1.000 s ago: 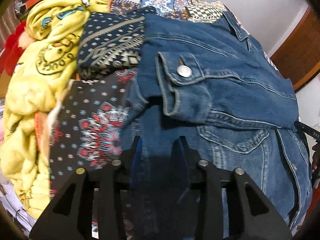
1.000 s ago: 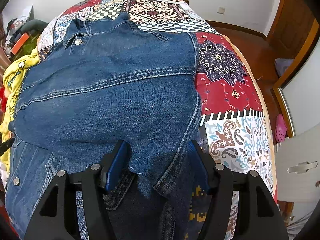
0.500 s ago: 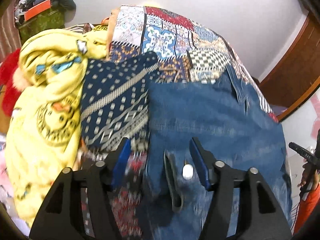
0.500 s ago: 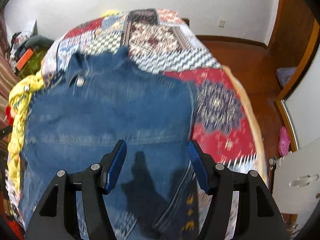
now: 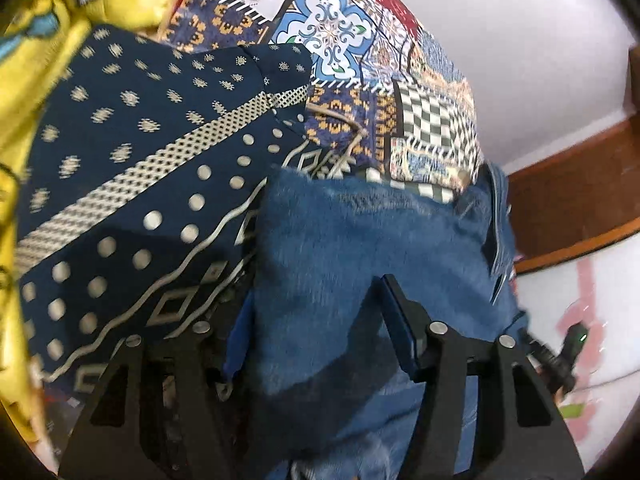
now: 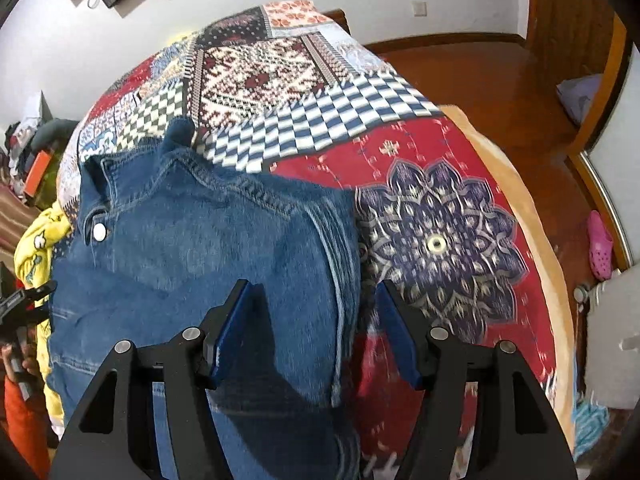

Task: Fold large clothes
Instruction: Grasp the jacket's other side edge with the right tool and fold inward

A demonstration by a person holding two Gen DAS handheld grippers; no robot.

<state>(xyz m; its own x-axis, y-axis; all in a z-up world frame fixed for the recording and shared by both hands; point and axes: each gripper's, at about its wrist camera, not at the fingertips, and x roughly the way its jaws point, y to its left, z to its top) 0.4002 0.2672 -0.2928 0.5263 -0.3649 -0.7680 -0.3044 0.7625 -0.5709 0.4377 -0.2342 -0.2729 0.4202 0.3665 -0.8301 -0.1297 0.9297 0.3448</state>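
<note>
I am looking at the patchwork bedspread [image 6: 440,216], which is covering the whole bed. The denim jacket [image 6: 208,248] is lying spread on it, its collar toward the far end. Beside the jacket, a navy patterned cloth [image 5: 132,200] and a yellow garment [image 5: 24,92] are lying in a heap.

My right gripper [image 6: 316,328] is hanging over the jacket's side seam; its jaws are closing, with the denim edge between them but not pinched. My left gripper [image 5: 316,324] is hovering over the jacket's other edge, near the navy cloth; its jaws are closing too, with denim between them and not yet pressed.
</note>
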